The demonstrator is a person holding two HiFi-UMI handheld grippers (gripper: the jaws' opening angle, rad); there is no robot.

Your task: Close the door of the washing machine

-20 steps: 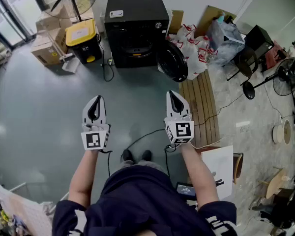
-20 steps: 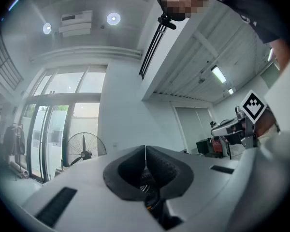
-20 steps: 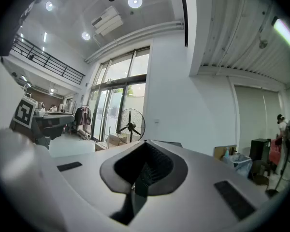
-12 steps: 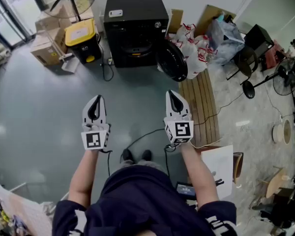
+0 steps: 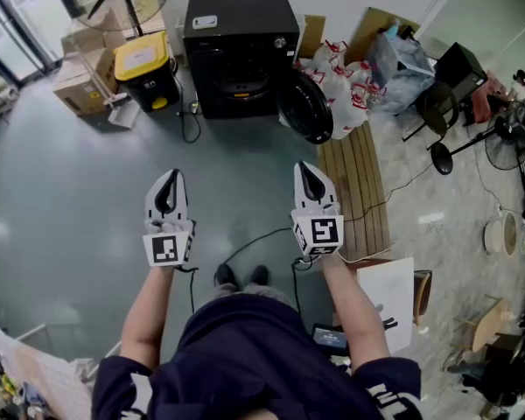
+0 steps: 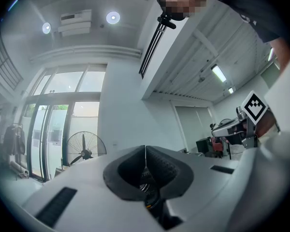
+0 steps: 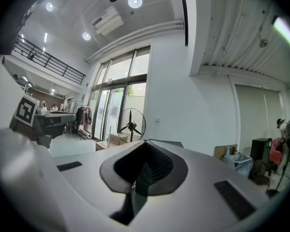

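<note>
Head view: black washing machine (image 5: 241,51) stands at the far edge of the grey floor (image 5: 70,199), back to the wall. Its round door (image 5: 304,108) hangs open, swung out at the machine's right front corner. A yellow-lidded bin (image 5: 144,68) sits just left of the machine, and white bags with red print (image 5: 346,86) are piled just right of the door. A slatted wooden board (image 5: 357,191) lies on the floor below the door. Left gripper (image 5: 167,182) and right gripper (image 5: 310,175) are held out side by side over the mid floor, well apart from the machine, tips toward it (nothing touching the door). Only this view shows the washer and door.

Left gripper view: the left gripper's (image 6: 145,151) jaws are pressed together with nothing between them. Beyond them are a standing fan (image 6: 85,151) by tall windows (image 6: 63,124) and ceiling lights. The other gripper's marker cube (image 6: 254,106) shows at the right edge.

Right gripper view: the right gripper's (image 7: 146,146) jaws are fully closed and empty. The same fan (image 7: 131,124) and windows show behind, with a mezzanine railing (image 7: 48,59) up left. The left gripper's marker cube (image 7: 25,109) shows at the left edge.
</note>
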